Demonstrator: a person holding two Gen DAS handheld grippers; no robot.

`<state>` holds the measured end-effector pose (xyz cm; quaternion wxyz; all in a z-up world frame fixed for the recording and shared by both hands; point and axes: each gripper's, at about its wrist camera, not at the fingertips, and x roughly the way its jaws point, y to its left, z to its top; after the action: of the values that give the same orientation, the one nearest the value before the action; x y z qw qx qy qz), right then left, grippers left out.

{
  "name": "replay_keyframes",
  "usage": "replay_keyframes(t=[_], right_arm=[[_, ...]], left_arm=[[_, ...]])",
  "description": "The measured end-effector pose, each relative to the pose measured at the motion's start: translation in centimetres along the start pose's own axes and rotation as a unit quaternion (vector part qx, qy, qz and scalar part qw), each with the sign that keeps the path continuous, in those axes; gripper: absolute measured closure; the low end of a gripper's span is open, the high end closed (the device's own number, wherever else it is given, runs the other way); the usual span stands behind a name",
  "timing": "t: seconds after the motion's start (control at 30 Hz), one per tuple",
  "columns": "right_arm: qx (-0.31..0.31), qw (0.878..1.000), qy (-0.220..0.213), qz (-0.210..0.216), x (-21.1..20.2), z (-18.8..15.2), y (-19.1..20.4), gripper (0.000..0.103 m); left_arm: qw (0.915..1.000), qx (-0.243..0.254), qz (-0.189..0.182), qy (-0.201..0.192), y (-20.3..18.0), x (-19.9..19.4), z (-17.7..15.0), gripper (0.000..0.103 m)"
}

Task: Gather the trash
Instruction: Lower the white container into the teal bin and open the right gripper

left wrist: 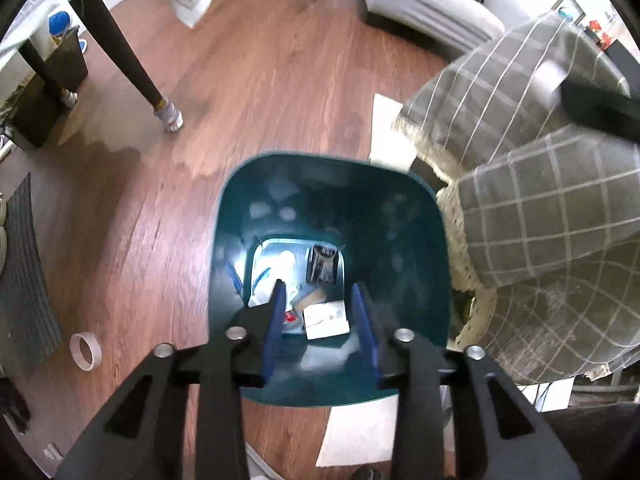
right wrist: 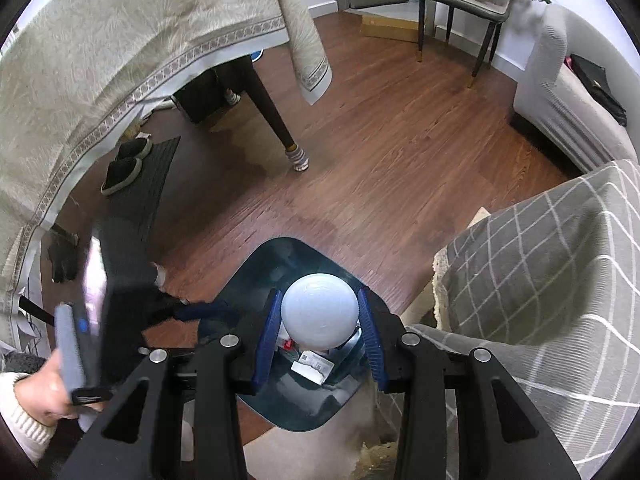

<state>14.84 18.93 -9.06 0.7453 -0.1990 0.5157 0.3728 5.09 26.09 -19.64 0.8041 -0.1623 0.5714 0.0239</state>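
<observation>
A teal trash bin point(left wrist: 240, 216) stands on the wood floor, right below both grippers. At its bottom lie a white paper slip point(left wrist: 326, 320), a dark packet point(left wrist: 320, 266) and other scraps. My left gripper point(left wrist: 319, 286) hangs open over the bin's mouth with nothing between its blue fingers. My right gripper point(right wrist: 319, 292) is shut on a white rounded object point(right wrist: 319, 312), held above the bin point(right wrist: 256, 268). In the right wrist view the left gripper point(right wrist: 208, 312) appears blurred at the bin's left rim, held by a person's hand point(right wrist: 36, 396).
A grey checked blanket point(left wrist: 540, 208) drapes over furniture just right of the bin. A tape roll point(left wrist: 85, 350) and a white sheet point(left wrist: 356, 436) lie on the floor. A table leg point(right wrist: 276, 120), slippers point(right wrist: 124, 164) on a dark mat, and a hanging tablecloth point(right wrist: 100, 60) are left.
</observation>
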Motion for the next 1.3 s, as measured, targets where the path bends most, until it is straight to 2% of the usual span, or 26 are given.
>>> replay_keyframes(t=[0.2,0.4,0.47,0.67,0.8,1.07,1.17,1.3], right_arm=[[0.002,1.0,0.018,-0.003,2.1,-0.2,0.5,0.064],[0.004,0.999,0.04,-0.002,4.5,-1.0,1.2,0.064],[0.003,0.999,0.05,-0.001,5.3,-1.5,1.4,0.064],[0.002,0.997,0.081,-0.001,8.2,-2.9,1.8,0.064],[-0.007,0.994,0.109,-0.002,10.0,-4.1,2.1,0.064],[-0.035,0.985,0.17,-0.005,12.5,-7.0,2.4,0.063],[-0.039,0.985,0.167,-0.006,12.3,-7.3,2.5,0.053],[-0.038,0.989,0.143,0.0,10.3,-6.8,2.2,0.053]], left_arm=[[0.9988,-0.015,0.0,-0.046,1.1,-3.1,0.8,0.062],[0.9926,-0.035,-0.011,-0.116,2.0,-7.4,1.8,0.074],[0.9871,-0.04,-0.023,-0.153,1.9,-9.8,2.3,0.074],[0.9684,-0.021,-0.019,-0.248,0.0,-15.6,3.2,0.083],[0.9638,-0.016,-0.034,-0.264,-0.5,-17.8,3.7,0.091],[0.957,0.004,-0.036,-0.288,-2.4,-19.8,3.8,0.091],[0.9549,0.004,-0.042,-0.294,-2.9,-20.4,3.9,0.091],[0.9515,0.01,-0.04,-0.305,-3.9,-21.3,4.1,0.091]])
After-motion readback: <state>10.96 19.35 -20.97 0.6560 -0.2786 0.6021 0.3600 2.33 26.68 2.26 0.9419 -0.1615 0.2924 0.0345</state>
